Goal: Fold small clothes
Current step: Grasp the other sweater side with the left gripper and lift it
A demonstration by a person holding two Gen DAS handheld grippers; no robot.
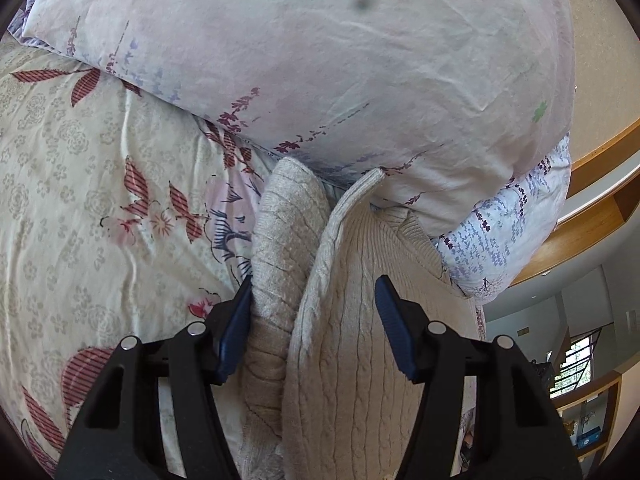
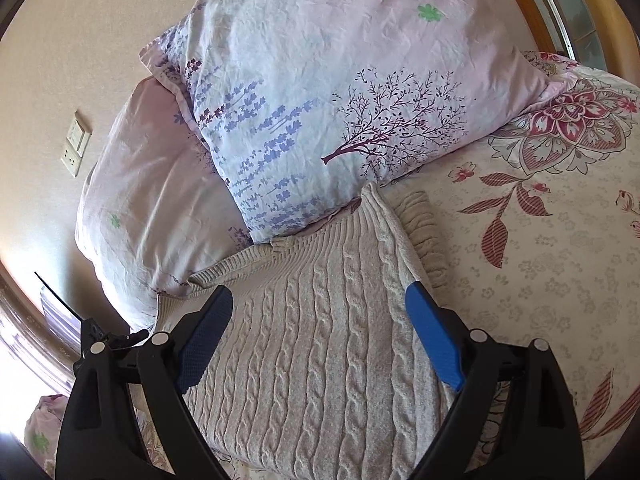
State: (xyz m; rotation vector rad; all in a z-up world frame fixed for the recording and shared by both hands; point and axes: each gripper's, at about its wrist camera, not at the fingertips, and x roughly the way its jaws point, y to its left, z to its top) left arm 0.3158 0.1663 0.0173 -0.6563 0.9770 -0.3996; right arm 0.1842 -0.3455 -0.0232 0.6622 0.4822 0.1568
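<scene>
A beige cable-knit sweater [image 2: 320,320] lies on the bed, its ribbed hem against the pillows. In the left wrist view the sweater [image 1: 352,340] is bunched, with a sleeve or folded edge [image 1: 280,248] standing up between the jaws. My left gripper [image 1: 316,300] is open, its fingers on either side of the raised knit. My right gripper [image 2: 320,312] is open and empty, hovering over the flat sweater.
Two lavender floral pillows [image 2: 340,92] lie at the head of the bed, also in the left wrist view [image 1: 300,60]. The bedsheet [image 2: 540,260] is cream with red leaves. A wall with a switch plate [image 2: 76,140] is at left. Wooden trim [image 1: 600,152] is at right.
</scene>
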